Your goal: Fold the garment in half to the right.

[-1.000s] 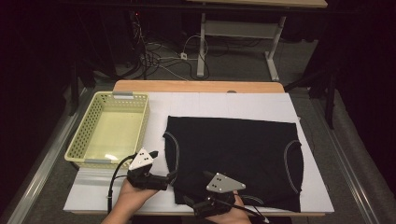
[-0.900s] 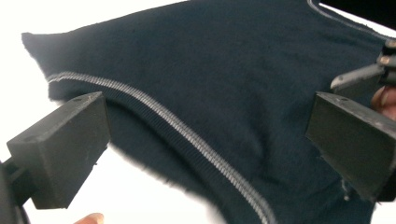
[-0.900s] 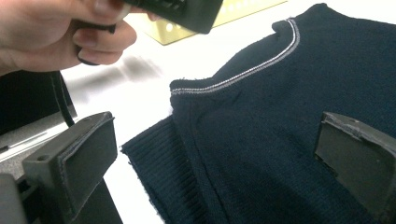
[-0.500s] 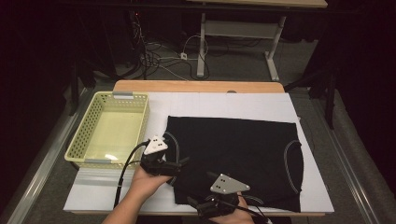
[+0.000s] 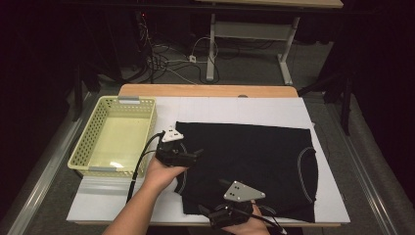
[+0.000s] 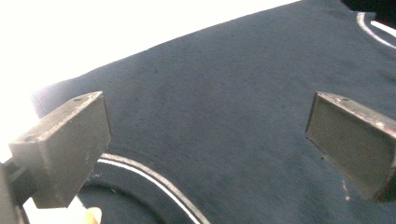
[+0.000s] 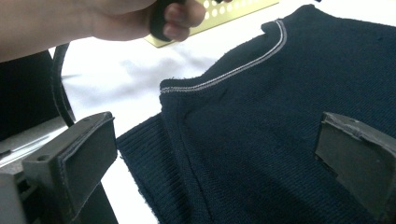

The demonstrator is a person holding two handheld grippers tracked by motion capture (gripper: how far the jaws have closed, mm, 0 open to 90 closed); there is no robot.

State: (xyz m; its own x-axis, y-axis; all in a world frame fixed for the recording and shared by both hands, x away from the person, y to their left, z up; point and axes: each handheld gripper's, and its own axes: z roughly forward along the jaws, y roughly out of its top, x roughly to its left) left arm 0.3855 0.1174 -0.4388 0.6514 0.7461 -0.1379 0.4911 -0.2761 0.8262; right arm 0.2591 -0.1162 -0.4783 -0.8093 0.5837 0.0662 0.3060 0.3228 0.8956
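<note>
Your left hand-held gripper has its jaws spread wide over flat cloth of the dark garment, with nothing raised between them. To its left, the yellow basket blocks sideways travel; its wall stands just beside your left hand. Your right hand-held gripper, jaws also wide apart, sits at the garment's near edge. Bare white counter lies free beyond the garment.

Right gripper partly cut off by the high view's bottom edge. Its hand likewise cropped. Sweater near hem partly hidden beneath it.
</note>
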